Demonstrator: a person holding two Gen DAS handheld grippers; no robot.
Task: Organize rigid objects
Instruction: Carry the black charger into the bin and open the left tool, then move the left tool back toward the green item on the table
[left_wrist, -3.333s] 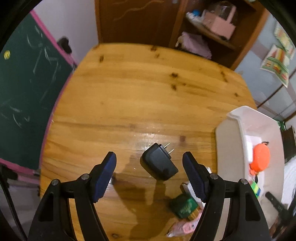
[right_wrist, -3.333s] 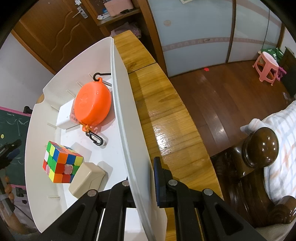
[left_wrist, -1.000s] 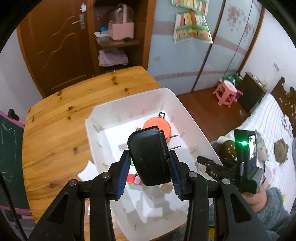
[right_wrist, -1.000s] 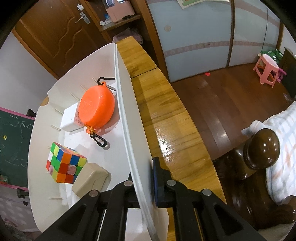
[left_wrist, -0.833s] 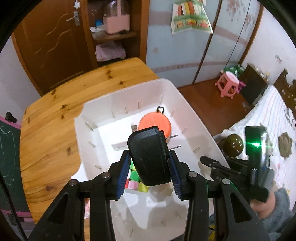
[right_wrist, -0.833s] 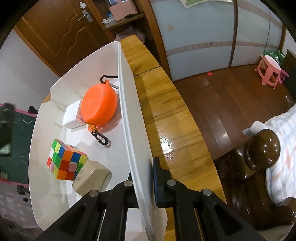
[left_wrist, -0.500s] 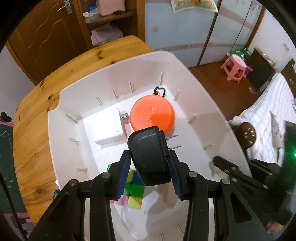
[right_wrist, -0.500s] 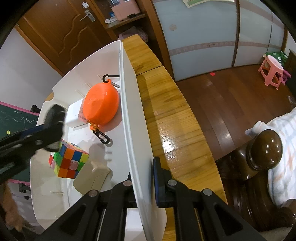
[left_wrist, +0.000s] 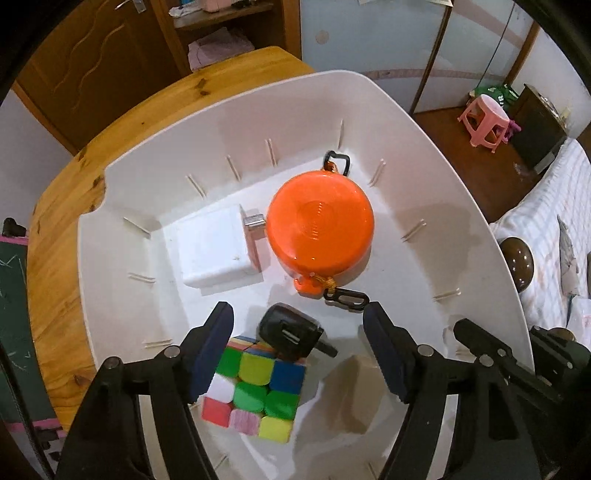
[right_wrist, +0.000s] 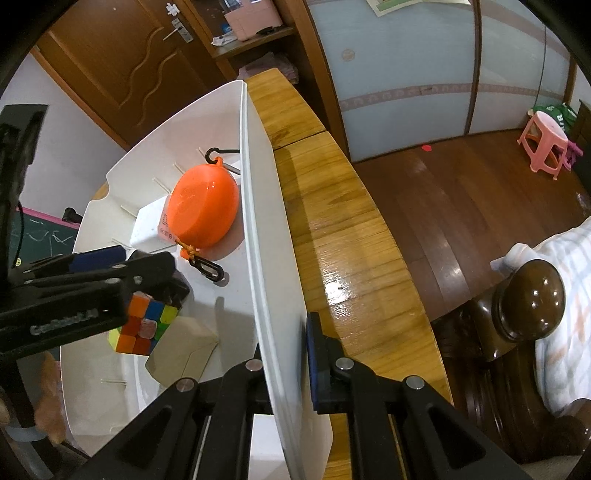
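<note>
Both differ: left hand-held gripper (left_wrist: 297, 345) opening, black charger (left_wrist: 290, 336) loose between; right hand-held gripper (right_wrist: 286, 354) pinching bin wall (right_wrist: 258, 206).

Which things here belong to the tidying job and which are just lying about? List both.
Job: black plug adapter dropped from the opening left gripper; white plastic bin clamped by the right gripper; multicoloured puzzle cube; orange round case; white box.
Lying about: pink plastic stool; wooden table.

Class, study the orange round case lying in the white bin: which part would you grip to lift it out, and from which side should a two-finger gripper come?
Probably from straight above, jaws closing across the domed body of the orange round case at its rim. It lies flat; the white box crowds one side, so place the fingers on the sides facing the two black clips.
</note>
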